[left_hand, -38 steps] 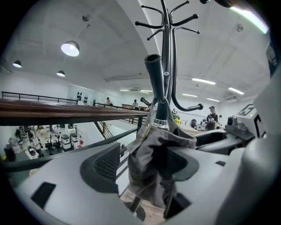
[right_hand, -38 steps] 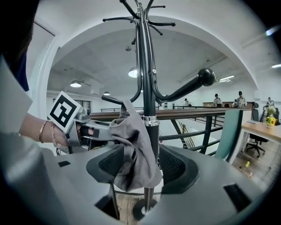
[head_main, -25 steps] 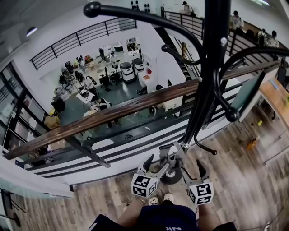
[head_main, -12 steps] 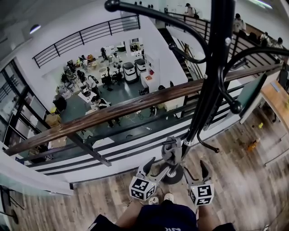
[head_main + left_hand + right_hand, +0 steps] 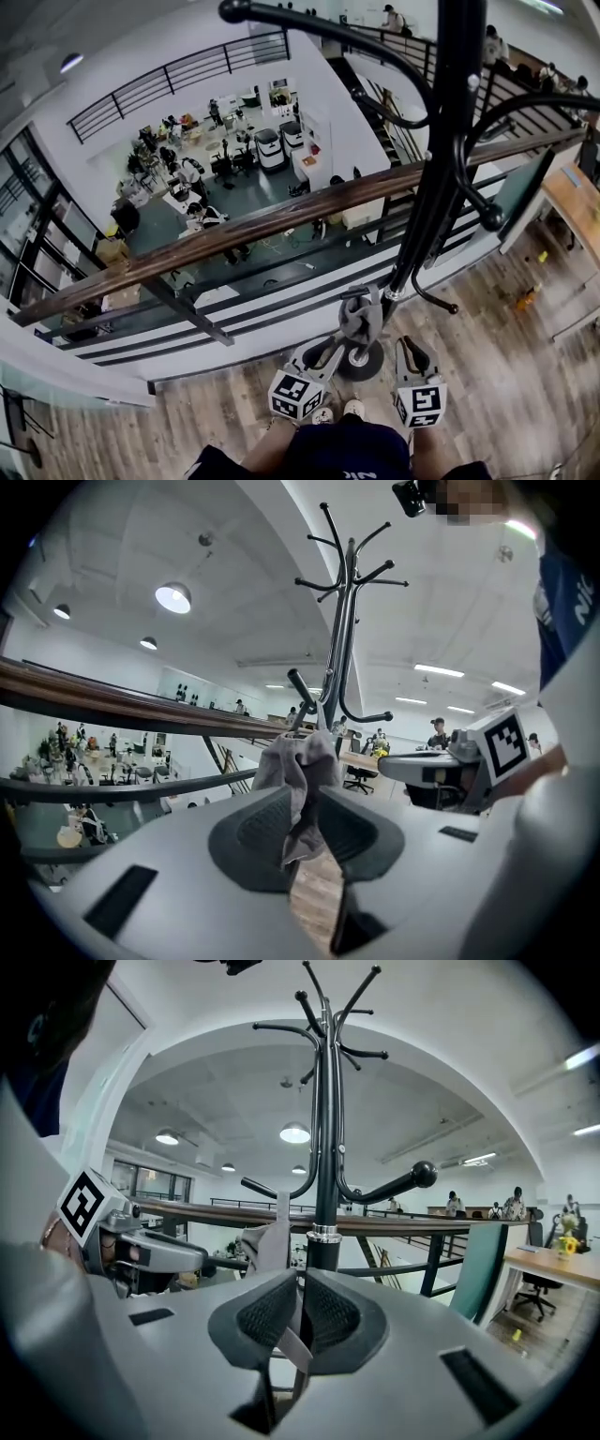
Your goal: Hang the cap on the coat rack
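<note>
A grey cap (image 5: 359, 319) hangs low beside the black coat rack (image 5: 441, 159) pole, just above the rack's round base. My left gripper (image 5: 323, 351) comes at it from the lower left. In the left gripper view its jaws are closing, and the pads of the left gripper (image 5: 302, 803) pinch a bunched fold of the cap (image 5: 298, 761). My right gripper (image 5: 407, 351) stands to the right of the pole. In the right gripper view its jaws are closing too. A flat grey strap (image 5: 281, 1208) of the cap (image 5: 261, 1246) runs between the pads of the right gripper (image 5: 300, 1307).
A wooden handrail (image 5: 281, 220) on black rails runs right behind the rack, with a drop to a lower floor beyond. The rack's curved hooks (image 5: 394, 70) reach out overhead. A teal panel (image 5: 520, 192) and a desk (image 5: 574, 202) stand at the right. My shoes (image 5: 337, 411) are near the base.
Both grippers' jaws stood wide apart before and have come together on the cap. The right gripper has shifted slightly toward the pole.
</note>
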`<state>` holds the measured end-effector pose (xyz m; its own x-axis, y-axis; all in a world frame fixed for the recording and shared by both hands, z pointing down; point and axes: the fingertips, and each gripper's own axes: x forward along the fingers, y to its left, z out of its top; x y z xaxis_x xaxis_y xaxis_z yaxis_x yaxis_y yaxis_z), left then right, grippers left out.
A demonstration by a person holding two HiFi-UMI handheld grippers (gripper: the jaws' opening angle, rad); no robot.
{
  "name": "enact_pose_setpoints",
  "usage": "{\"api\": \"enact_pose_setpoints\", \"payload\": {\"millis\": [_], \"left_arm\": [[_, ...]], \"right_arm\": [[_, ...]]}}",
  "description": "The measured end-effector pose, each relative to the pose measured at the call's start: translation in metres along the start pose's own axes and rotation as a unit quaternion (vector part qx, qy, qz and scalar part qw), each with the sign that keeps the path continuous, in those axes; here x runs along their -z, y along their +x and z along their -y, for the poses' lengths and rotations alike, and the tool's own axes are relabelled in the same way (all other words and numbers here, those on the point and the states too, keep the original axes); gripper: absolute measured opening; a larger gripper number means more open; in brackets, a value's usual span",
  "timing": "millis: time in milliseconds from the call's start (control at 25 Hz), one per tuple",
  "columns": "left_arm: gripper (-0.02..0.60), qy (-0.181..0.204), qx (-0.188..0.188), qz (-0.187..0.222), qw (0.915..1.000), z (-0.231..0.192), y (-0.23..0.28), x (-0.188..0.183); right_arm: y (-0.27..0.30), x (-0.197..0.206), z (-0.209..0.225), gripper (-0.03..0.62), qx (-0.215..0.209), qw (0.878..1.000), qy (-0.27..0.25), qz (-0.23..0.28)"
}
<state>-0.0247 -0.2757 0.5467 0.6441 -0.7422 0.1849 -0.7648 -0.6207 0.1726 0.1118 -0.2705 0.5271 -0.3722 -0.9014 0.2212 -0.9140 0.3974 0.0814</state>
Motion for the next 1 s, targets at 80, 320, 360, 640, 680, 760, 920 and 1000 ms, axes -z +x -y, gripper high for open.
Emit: {"api": "enact_pose_setpoints", "payload": {"millis": [80,320,360,640,680,760,920,1000], "left_arm": [[0.059,0.003,-0.002,0.001,1.0000,-0.0021,-0.0010,-0.0033],[0.002,0.024,0.017,-0.024,0.9993,-0.0020,0.0036,0.0006],[0.002,0.024,0.018,-0.023,0.9993,-0.0024,0.0040,-0.0002],[0.002,0.027,0.012,-0.016,0.9994,-0.0036,0.0033,-0.0021],[0.002,0.028,0.011,-0.015,0.9994,-0.0038,0.0030,-0.0017],[0.002,0.028,0.006,-0.015,0.9995,-0.0053,0.0023,-0.0009],[0.002,0.039,0.001,-0.017,0.9991,-0.0070,0.0041,0.0000],[0.002,0.038,-0.002,-0.015,0.9992,-0.0086,0.0038,-0.0007]], "right_arm": [[0.0000,-0.0035,-0.0014,0.011,-0.001,1.000,0.000,0.003],[0.0007,-0.0005,-0.0016,0.009,0.003,1.000,-0.002,-0.003],[0.0011,0.0009,-0.0012,0.009,0.005,1.000,-0.006,-0.006],[0.0018,0.0028,-0.0026,0.008,0.007,1.000,-0.008,-0.009],[0.0021,0.0026,-0.0034,0.008,0.005,1.000,-0.010,-0.009],[0.0027,0.0024,-0.0050,0.008,0.003,1.000,-0.013,-0.010],[0.0032,0.0021,-0.0048,0.008,0.002,1.000,-0.017,-0.010],[0.0036,0.0024,-0.0059,0.008,0.002,1.000,-0.020,-0.011]]}}
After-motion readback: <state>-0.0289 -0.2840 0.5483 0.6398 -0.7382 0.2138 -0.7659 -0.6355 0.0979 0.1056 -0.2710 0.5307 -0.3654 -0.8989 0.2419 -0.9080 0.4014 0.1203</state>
